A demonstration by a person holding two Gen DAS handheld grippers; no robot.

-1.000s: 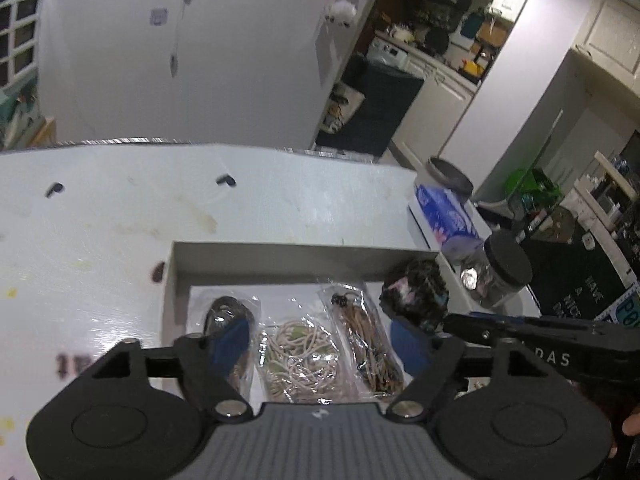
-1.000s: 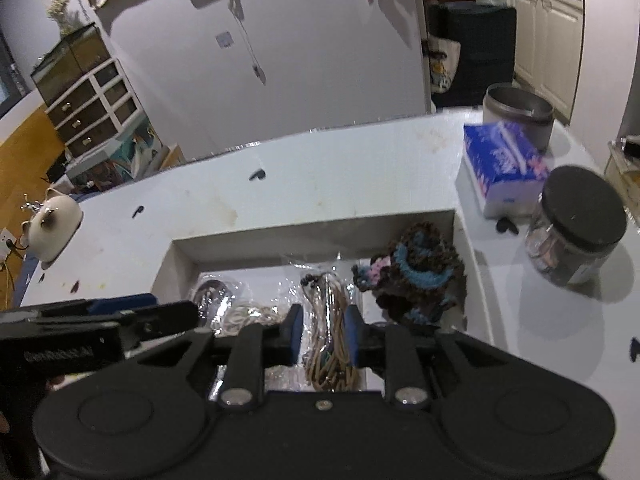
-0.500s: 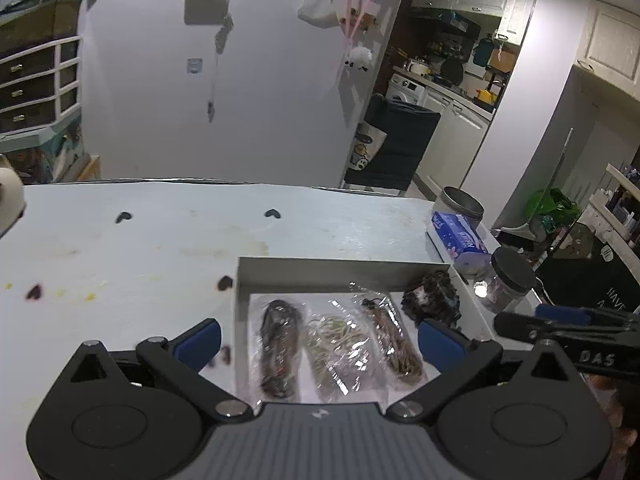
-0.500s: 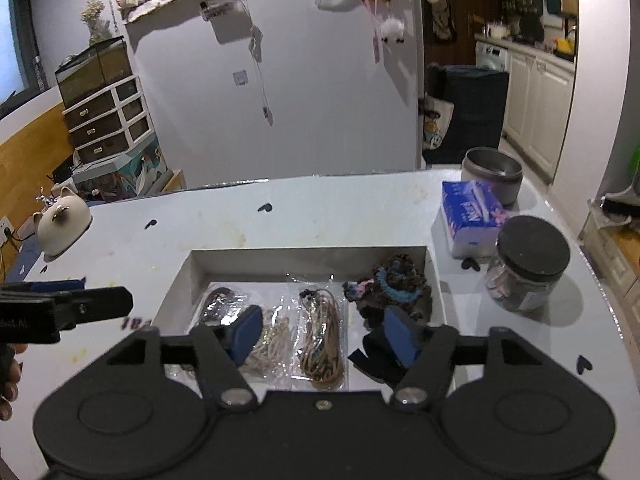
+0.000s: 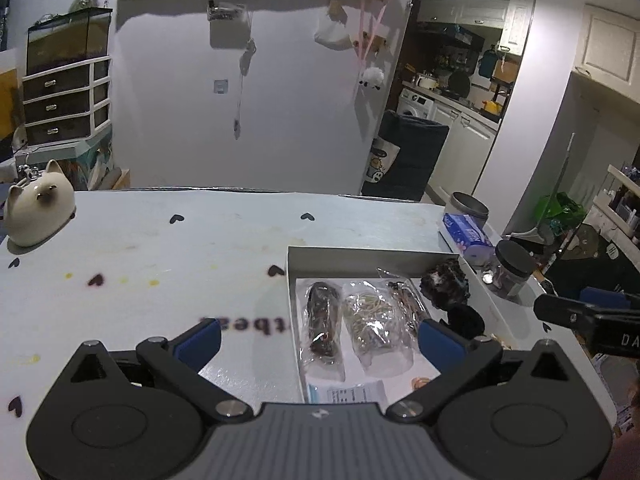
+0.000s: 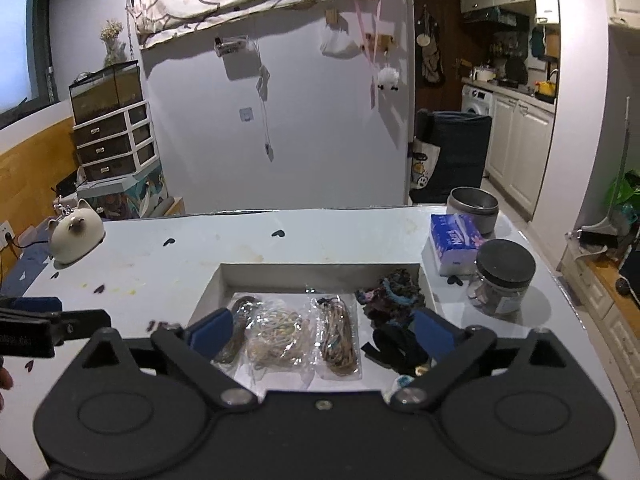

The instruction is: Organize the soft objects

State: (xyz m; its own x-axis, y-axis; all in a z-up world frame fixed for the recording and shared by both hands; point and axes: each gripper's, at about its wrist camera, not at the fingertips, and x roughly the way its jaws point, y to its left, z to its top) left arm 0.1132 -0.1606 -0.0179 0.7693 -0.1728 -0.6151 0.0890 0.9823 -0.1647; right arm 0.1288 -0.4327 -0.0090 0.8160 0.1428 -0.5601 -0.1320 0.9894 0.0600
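Soft hair ties and scrunchies lie inside a shallow white tray [image 6: 320, 274] set on a pale table [image 6: 240, 248]. Along the tray floor, three clear plastic bags sit side by side: a dark bundle [image 5: 323, 320] at the left, pale elastic bands [image 6: 278, 334] in the middle, and brown cords [image 6: 336, 334] beside them. To their right, in the tray's far right corner, rests a dark crocheted scrunchie with blue and pink trim [image 6: 394, 290]; a black fabric piece [image 6: 394, 346] lies just in front of it, nearer the camera.

The left gripper [image 5: 318, 338] hovers above the table and the tray's left edge, jaws spread wide, holding nothing. The right gripper [image 6: 322, 330] hovers over the tray's near side, jaws likewise spread wide and empty (each gripper's tip shows at the edge of the other's view).

Right of the tray stand a blue tissue pack [image 6: 454, 242], a dark-lidded glass jar [image 6: 502, 276] and a metal tin [image 6: 472, 204]. A cream cat-shaped figurine [image 6: 76, 232] sits at the table's far left.
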